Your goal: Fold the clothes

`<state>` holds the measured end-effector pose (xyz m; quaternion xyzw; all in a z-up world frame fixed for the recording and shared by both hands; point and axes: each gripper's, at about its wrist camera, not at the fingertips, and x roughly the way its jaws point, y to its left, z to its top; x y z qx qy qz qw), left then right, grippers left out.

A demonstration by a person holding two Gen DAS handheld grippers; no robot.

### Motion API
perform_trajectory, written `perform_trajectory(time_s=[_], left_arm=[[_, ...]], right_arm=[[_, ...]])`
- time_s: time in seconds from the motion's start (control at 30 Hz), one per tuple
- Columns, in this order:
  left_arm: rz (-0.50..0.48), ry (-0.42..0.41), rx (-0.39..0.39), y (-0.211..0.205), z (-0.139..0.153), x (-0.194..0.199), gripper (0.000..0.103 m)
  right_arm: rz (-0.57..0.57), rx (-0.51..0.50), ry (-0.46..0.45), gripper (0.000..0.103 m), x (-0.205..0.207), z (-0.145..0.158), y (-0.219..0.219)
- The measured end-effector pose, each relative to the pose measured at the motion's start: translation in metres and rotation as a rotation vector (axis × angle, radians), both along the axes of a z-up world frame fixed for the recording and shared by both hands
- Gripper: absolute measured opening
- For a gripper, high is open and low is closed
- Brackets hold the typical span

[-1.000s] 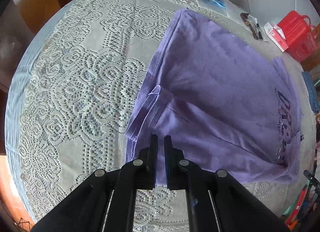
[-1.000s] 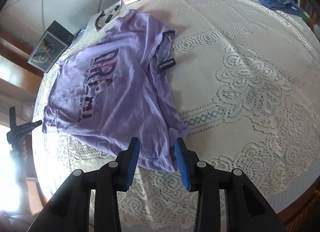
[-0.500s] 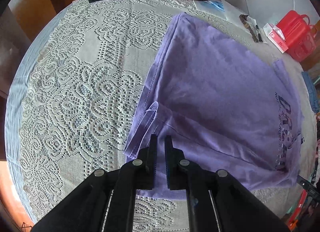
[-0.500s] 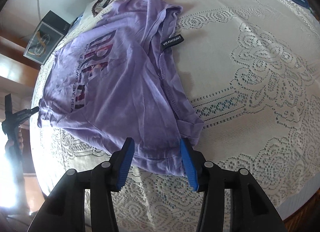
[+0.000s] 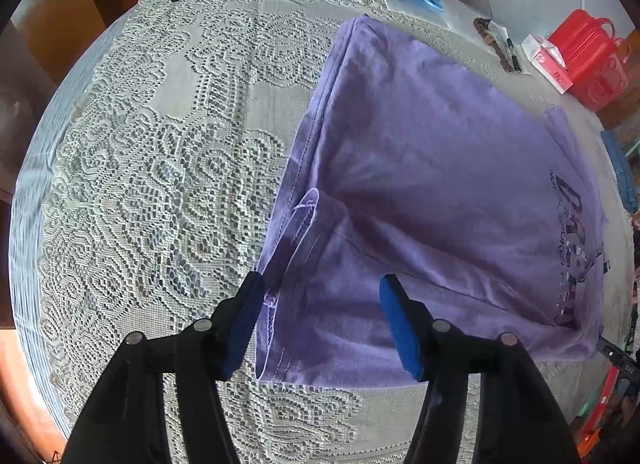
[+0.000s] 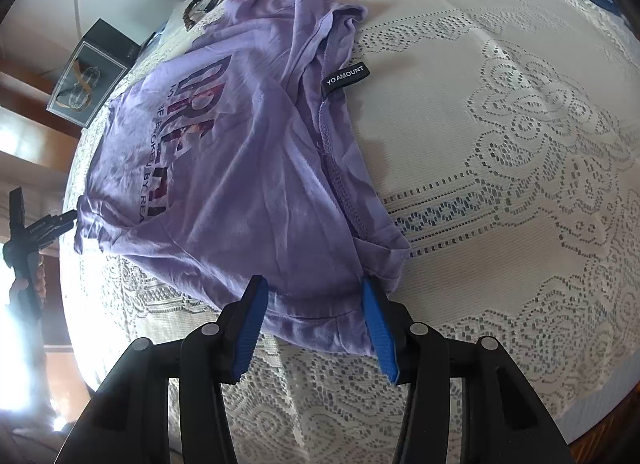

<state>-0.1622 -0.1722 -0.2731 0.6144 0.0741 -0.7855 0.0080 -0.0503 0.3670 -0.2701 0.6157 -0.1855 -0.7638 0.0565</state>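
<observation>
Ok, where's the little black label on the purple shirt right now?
In the right wrist view the black label sticks out from the purple shirt at its right edge, near the bunched far end, lying on the lace tablecloth.

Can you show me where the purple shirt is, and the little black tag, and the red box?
purple shirt point(image 5: 420, 168): left wrist view, on the plain middle of the cloth.
black tag point(image 6: 345, 75): right wrist view, on its white lettering.
red box point(image 5: 588, 56): left wrist view, on its side.

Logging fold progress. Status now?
Left gripper opening, right gripper open, both over shirt edge. Purple T-shirt partly folded, flat on lace cloth. Nothing in the way.
</observation>
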Motion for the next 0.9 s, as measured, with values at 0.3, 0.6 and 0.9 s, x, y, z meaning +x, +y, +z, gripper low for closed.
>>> perform_trajectory(time_s=[0.3, 0.6, 0.9], left_arm=[[-0.024, 0.061, -0.049, 0.004, 0.018, 0.025, 0.002], [-0.052, 0.027, 0.032, -0.014, 0.033, 0.019, 0.002], [-0.074, -0.063, -0.001, -0.008, -0.013, 0.006, 0.003]], right_arm=[[0.005, -0.003, -0.001, 0.048, -0.001, 0.0, 0.0], [0.007, -0.008, -0.001, 0.048, -0.002, -0.001, 0.0], [0.001, -0.015, 0.008, 0.049, -0.002, -0.001, 0.002]])
